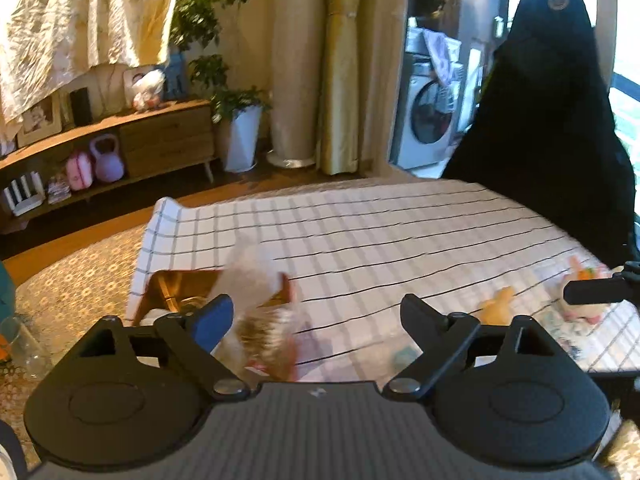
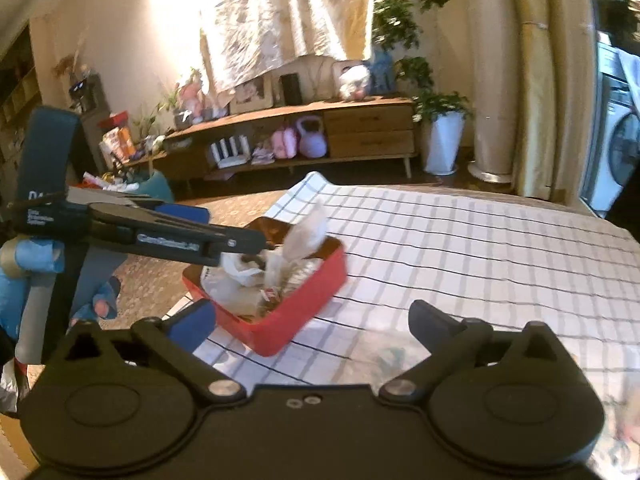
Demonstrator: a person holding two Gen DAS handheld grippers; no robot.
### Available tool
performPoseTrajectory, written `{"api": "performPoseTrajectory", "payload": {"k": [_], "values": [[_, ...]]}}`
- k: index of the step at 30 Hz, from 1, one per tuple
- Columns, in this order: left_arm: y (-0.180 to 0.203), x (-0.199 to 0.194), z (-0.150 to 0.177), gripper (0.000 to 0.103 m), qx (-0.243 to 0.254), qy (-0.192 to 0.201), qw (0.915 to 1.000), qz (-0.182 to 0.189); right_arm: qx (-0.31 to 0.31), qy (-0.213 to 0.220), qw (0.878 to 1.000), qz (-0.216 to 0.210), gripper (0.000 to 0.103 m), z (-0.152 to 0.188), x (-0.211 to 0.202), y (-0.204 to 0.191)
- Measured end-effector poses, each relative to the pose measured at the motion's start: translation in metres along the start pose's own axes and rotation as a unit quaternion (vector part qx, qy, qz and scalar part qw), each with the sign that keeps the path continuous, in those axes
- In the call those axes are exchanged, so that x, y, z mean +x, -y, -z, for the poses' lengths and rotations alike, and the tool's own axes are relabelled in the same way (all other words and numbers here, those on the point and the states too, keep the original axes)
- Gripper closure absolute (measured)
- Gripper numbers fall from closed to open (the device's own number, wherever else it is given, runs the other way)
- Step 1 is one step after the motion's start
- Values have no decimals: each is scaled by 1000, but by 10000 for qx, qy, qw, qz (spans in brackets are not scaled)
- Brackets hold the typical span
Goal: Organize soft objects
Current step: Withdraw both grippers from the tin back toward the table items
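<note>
My left gripper [image 1: 316,312], jaws spread, hovers over a blurred plush toy [image 1: 260,304]; only my right gripper's [image 2: 312,320] view, jaws spread, reveals the red box [image 2: 296,312].

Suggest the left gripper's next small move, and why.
Probably lift the left gripper clear of the red box: its fingers are spread wide, the white plush sits ungripped in the box, and a yellow toy lies on the checked cloth.
</note>
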State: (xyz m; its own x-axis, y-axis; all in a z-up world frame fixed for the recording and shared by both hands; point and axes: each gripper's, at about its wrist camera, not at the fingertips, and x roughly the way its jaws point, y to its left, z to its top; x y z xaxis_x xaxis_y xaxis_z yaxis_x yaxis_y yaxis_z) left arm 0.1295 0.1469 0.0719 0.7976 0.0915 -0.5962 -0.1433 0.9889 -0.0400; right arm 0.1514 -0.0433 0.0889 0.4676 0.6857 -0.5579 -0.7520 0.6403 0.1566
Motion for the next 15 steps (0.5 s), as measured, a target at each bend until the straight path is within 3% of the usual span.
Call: {"api": "performPoseTrajectory", "payload": {"k": [8,15], "values": [[48,-6,4,5,29,56,9986,522,300,182,9982,493,0,25,-60,49],[86,2,15,0,138,120,9973,715,402,191,9953,858,0,56,-86,81]]}}
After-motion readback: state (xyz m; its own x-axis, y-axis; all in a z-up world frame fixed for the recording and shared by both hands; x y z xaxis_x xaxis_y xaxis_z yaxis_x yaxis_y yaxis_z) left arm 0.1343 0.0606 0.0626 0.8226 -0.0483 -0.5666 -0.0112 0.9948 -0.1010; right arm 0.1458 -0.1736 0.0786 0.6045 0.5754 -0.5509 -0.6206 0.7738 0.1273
